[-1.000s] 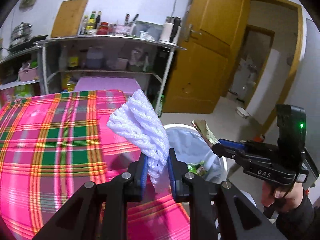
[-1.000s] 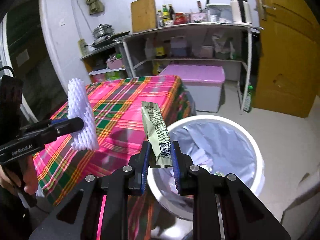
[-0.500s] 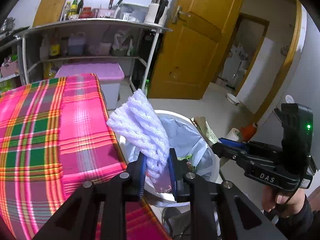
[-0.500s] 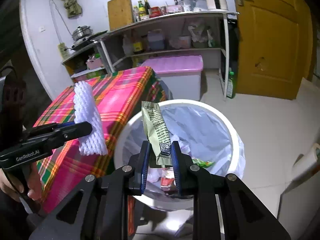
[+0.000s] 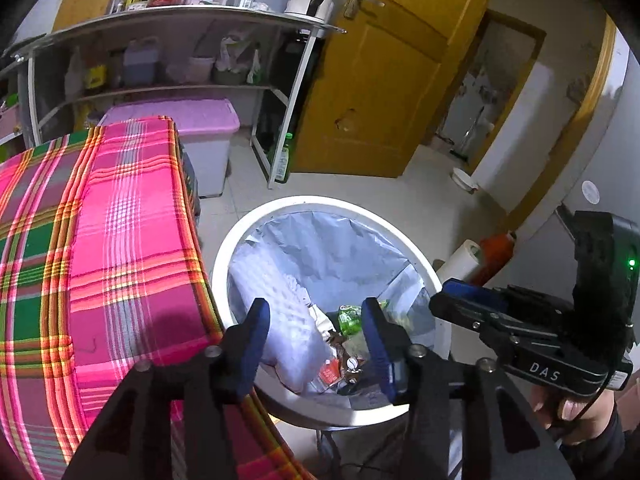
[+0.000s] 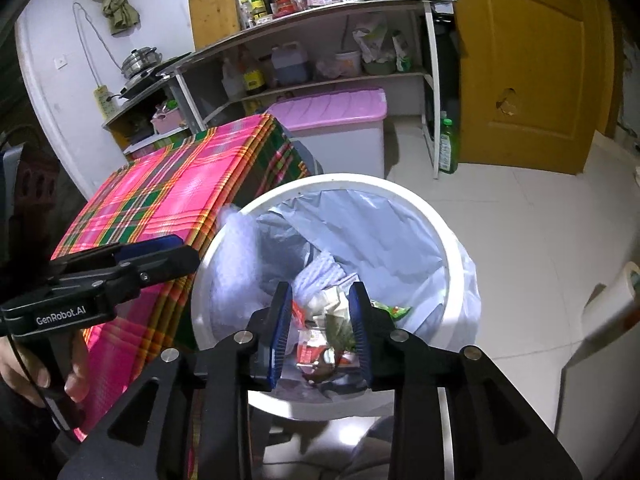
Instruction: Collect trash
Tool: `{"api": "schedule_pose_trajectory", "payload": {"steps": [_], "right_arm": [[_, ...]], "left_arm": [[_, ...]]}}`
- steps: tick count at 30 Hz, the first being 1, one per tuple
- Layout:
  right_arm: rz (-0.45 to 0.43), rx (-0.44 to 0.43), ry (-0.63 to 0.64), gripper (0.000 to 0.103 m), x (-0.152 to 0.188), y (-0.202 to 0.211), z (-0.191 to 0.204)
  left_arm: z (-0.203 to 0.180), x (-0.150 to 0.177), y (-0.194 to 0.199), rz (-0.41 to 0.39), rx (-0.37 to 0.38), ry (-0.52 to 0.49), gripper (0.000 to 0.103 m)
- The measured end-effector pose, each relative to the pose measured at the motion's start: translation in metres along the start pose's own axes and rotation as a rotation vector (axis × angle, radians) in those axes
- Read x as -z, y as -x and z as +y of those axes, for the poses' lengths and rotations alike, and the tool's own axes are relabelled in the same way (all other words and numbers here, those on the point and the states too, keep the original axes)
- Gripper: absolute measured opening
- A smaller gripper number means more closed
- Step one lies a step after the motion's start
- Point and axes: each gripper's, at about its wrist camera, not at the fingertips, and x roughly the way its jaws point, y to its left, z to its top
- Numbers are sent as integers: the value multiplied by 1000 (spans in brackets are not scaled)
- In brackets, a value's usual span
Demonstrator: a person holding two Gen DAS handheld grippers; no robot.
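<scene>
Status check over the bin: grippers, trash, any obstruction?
Left gripper, right gripper opening, nothing between jaws. White foam net inside bin. Nothing blocking.

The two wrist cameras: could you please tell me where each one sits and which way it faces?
Left wrist: on the left claw, looking down into the bin; its opening fingers, the right claw and a hand show.
Right wrist: on the right claw, looking down into the bin; its opening fingers, the left claw and a hand show.
Shared: bin, tablecloth, shelf, door.

White foam net (image 5: 280,312) motion-blurred in bin; shelf bottle labels (image 6: 262,0) unreadable.
</scene>
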Motion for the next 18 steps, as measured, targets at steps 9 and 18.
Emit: {"api": "schedule_pose_trajectory", "payload": {"steps": [9, 18], "right_arm": [[-38, -5, 20, 31, 2, 19, 13], [-107, -24, 103, 32, 5, 52, 51]], "left_arm": [[0, 2, 23, -44, -28, 5, 49], [-2, 18, 76, -130, -103, 17, 53]]}}
